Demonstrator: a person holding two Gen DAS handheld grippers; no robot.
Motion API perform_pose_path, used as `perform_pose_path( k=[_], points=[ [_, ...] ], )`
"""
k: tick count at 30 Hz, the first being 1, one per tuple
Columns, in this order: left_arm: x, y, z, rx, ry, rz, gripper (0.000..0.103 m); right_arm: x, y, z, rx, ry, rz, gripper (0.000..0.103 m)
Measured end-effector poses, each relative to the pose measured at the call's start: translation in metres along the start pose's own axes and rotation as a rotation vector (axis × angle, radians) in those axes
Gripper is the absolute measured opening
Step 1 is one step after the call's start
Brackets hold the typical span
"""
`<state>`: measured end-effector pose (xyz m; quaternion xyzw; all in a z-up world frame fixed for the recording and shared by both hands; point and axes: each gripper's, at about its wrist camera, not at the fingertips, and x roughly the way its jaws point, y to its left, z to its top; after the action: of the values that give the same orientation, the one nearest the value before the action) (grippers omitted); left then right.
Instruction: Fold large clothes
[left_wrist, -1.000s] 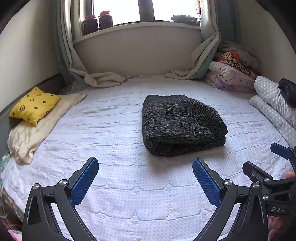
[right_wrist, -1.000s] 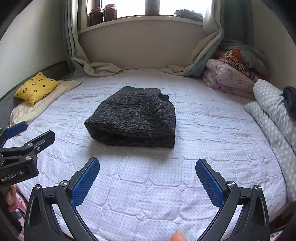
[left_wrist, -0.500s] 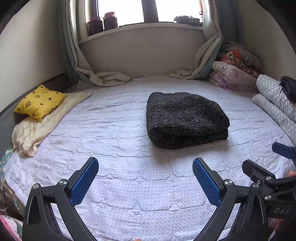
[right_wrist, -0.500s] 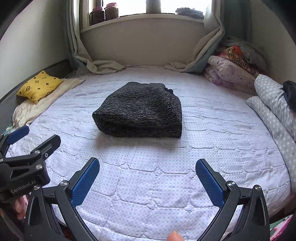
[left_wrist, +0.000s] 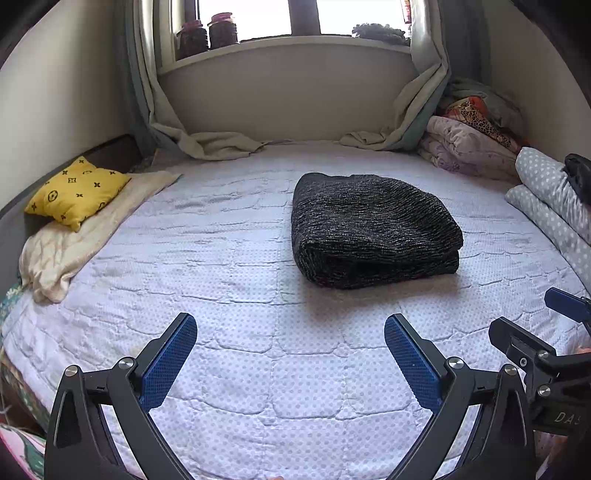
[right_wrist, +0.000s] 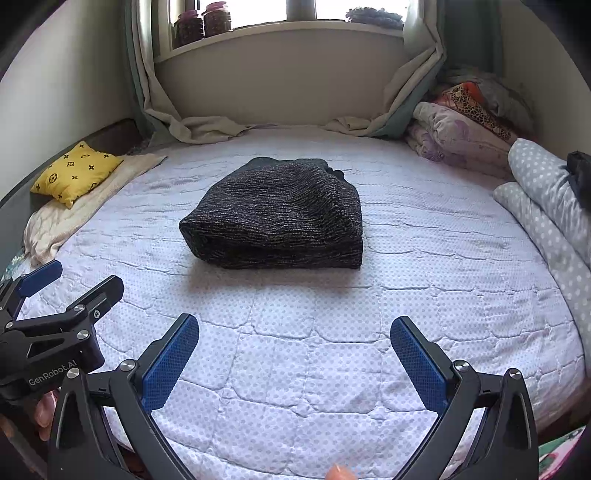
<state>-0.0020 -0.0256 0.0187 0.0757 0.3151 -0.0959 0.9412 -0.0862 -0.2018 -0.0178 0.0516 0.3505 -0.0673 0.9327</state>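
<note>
A dark grey knitted garment lies folded into a thick rectangle in the middle of the bed; it also shows in the right wrist view. My left gripper is open and empty, held over the quilt well in front of the garment. My right gripper is open and empty too, also in front of the garment and apart from it. The right gripper shows at the right edge of the left wrist view, and the left gripper at the left edge of the right wrist view.
The bed carries a white dotted quilt. A yellow pillow on a cream blanket lies at the left. Folded quilts and dotted pillows are stacked at the right. Curtains and a window sill with jars are behind.
Both grippers have drawn back and away from the folded garment, staying open. The garment has not moved.
</note>
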Motion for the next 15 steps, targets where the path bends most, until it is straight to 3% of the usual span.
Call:
perform_pose_path(
  k=[15],
  points=[
    [-0.0007, -0.0077, -0.0002, 0.007, -0.001, 0.002, 0.103, 0.0009, -0.0015, -0.0014, 0.005, 0.004, 0.005, 0.103]
  ],
)
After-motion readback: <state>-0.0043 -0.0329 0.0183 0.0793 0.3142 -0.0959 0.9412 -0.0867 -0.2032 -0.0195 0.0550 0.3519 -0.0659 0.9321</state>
